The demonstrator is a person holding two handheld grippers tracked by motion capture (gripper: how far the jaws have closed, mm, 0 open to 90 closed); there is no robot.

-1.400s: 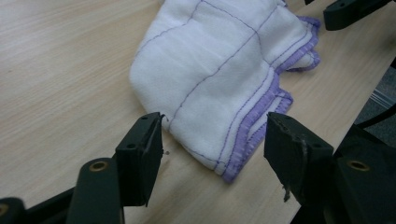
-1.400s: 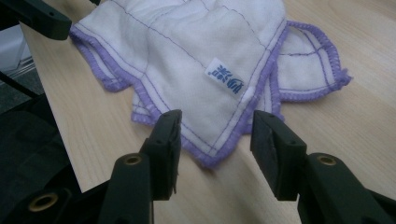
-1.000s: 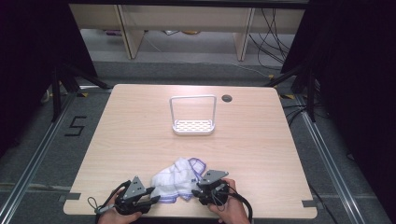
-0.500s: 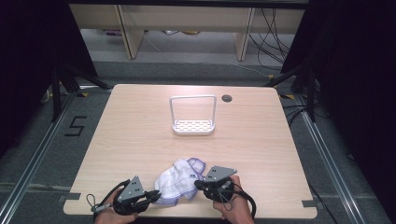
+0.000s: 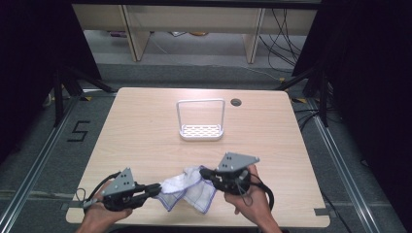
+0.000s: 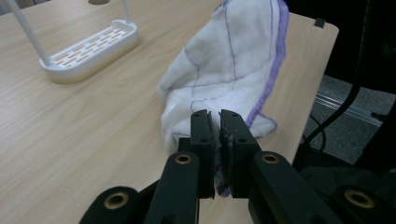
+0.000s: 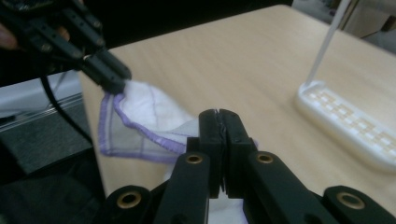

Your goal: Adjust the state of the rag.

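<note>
We work at a pale wooden table [image 5: 145,131], where a white wire-handled plastic rack with a slotted base [image 5: 201,127] stands well beyond our hands. The white cloth with purple stitched edging [image 5: 192,188] hangs between the two tools near the front edge, lifted partly off the wood and still bunched. Our left gripper [image 6: 214,122] is clamped on one edge of it, and our right gripper [image 7: 218,119] pinches another part. We judge the pickup done; spreading the cloth out and draping it over the rack, if that is the aim, remains.
</note>
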